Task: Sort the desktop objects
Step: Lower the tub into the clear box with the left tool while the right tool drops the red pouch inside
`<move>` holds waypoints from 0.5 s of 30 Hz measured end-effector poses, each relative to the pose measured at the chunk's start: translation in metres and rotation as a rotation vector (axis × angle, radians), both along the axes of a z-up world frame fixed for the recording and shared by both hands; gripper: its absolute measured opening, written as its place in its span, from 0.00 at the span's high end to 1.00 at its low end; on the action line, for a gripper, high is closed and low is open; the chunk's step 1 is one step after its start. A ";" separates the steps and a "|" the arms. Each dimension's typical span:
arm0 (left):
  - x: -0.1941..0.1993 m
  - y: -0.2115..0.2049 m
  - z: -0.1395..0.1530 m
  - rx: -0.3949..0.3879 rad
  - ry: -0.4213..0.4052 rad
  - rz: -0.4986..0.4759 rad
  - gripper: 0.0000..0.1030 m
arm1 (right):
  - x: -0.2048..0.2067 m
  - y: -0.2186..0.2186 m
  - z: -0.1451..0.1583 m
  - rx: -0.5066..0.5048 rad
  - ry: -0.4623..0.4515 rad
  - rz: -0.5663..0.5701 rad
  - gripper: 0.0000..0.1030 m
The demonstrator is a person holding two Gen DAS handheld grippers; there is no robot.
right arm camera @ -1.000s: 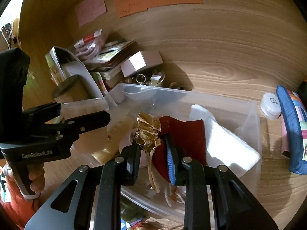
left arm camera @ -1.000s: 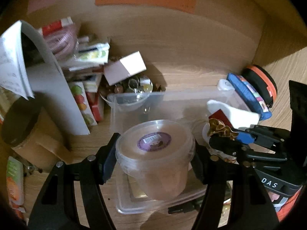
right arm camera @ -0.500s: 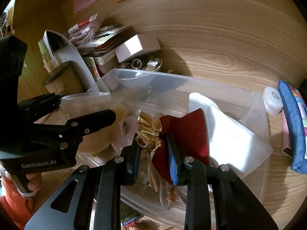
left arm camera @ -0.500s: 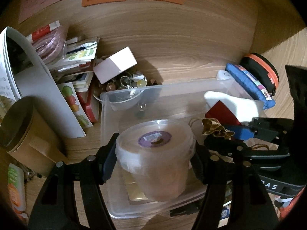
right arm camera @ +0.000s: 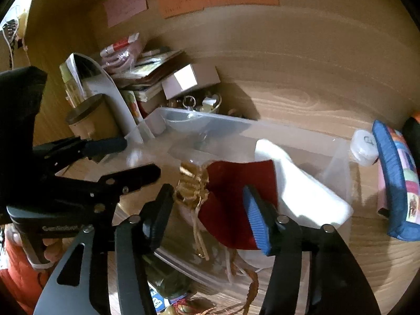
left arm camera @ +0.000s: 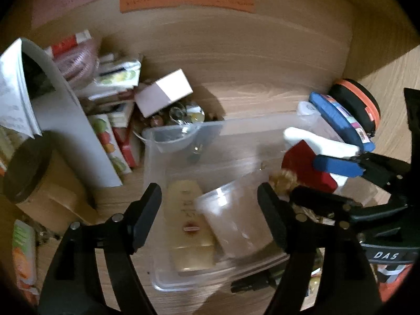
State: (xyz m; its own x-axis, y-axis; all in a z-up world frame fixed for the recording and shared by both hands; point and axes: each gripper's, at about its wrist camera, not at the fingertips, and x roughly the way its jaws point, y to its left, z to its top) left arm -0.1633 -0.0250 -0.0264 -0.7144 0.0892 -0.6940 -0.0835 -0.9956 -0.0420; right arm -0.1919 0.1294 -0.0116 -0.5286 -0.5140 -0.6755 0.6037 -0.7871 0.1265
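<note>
Both grippers are opening over the clear storage bin (left arm camera: 183, 141) on the wooden desktop; the left gripper (left arm camera: 210, 210) has just released the lidded tub (left arm camera: 233, 223), now tipped on the bin's floor; the right gripper (right arm camera: 207, 204), angled downward, has freed the red pouch (right arm camera: 236, 183) near the bin's right wall; both items look sorted.
</note>
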 end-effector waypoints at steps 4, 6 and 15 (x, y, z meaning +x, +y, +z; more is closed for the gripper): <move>0.007 0.000 0.010 -0.019 0.027 0.007 0.24 | 0.000 0.009 0.009 -0.022 0.012 -0.022 0.43; 0.011 0.000 0.013 -0.039 0.041 0.017 0.21 | 0.000 0.013 0.014 -0.031 0.022 -0.035 0.41; 0.042 0.002 0.031 -0.091 0.109 0.031 0.11 | 0.024 0.026 0.042 -0.062 0.093 -0.060 0.31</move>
State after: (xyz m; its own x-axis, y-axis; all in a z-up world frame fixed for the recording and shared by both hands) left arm -0.1214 -0.0233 0.0050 -0.7875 0.0061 -0.6163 -0.0515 -0.9971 0.0559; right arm -0.1676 0.1550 0.0307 -0.6185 -0.5191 -0.5899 0.5675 -0.8143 0.1215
